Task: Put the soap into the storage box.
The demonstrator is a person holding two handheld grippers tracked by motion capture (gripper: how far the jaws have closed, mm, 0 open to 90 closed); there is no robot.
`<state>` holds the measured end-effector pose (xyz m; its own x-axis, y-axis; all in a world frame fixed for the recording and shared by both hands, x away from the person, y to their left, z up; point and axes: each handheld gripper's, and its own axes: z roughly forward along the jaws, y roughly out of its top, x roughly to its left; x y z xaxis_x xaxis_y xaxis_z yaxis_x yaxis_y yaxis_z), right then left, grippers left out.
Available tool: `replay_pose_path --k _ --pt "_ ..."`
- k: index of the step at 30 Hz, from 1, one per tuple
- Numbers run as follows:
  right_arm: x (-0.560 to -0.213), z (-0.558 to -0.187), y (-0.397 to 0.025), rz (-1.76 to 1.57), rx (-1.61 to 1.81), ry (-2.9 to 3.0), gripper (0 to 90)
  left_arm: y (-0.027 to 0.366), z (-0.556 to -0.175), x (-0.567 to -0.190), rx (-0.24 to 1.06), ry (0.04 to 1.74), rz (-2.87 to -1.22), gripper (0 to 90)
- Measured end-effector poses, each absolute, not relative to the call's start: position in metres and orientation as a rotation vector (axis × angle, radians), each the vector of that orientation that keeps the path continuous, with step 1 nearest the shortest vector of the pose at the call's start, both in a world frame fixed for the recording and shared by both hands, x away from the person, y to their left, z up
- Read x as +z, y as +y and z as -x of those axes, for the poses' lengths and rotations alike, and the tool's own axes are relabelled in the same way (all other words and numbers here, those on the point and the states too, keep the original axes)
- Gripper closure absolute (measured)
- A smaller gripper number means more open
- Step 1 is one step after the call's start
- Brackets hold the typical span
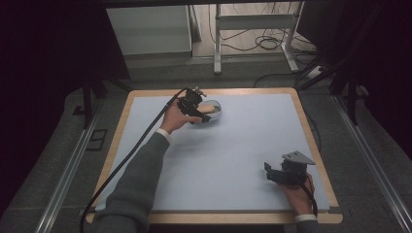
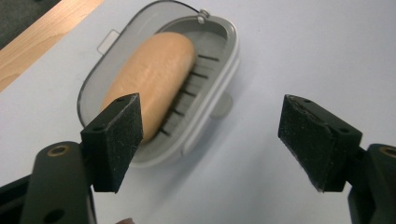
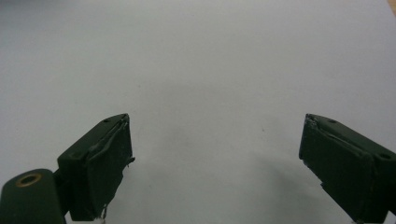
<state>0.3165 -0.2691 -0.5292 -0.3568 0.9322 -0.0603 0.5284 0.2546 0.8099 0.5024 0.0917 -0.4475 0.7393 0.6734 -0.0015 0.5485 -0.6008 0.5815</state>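
A grey oval soap dish [image 2: 224, 60] lies at the far middle of the table, with a tan oblong bar [image 2: 149, 79] resting on its ribbed floor. In the high view the dish [image 1: 215, 113] sits just right of my left gripper [image 1: 194, 108]. In the left gripper view my left gripper [image 2: 210, 140] hangs open just above and short of the dish, its left pad [image 2: 116, 135] over the bar's near end. Near the front right corner my right gripper [image 1: 274, 174] is open over bare table, as the right gripper view [image 3: 215, 163] also shows.
The pale blue mat [image 1: 233, 150] covers a wooden-edged table [image 1: 311, 141]. A black cable [image 1: 126, 160] trails from the left gripper over the front left. Beyond the table's far edge stand a white table frame [image 1: 218, 48] and floor cables [image 1: 267, 43].
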Motion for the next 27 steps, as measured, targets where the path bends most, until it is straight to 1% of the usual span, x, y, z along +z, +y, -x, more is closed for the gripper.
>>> replay_pose_path --k 10,11,12,17,18,27 --pt "-0.529 -0.316 -0.268 -1.319 0.961 1.981 9.6 0.110 -0.470 -0.451 0.307 0.918 -2.321 20.5" --pt "-0.529 -0.316 -0.269 -1.320 0.963 1.981 9.6 0.114 -0.462 -0.452 0.293 0.918 -2.322 20.0" --pt "-0.529 -0.316 -0.269 -1.320 0.963 1.981 9.6 0.114 -0.462 -0.452 0.293 0.918 -2.322 19.3" --pt "-0.529 -0.316 -0.269 -1.319 0.963 1.978 9.6 0.126 -0.436 -0.457 0.305 0.913 -2.293 19.1" --pt "-0.529 -0.316 -0.269 -1.319 0.963 1.978 9.6 0.126 -0.436 -0.457 0.305 0.913 -2.293 19.1" --pt "-0.529 -0.316 -0.268 -1.320 0.961 1.975 9.6 0.153 -0.398 -0.468 0.320 0.936 -2.234 19.0"
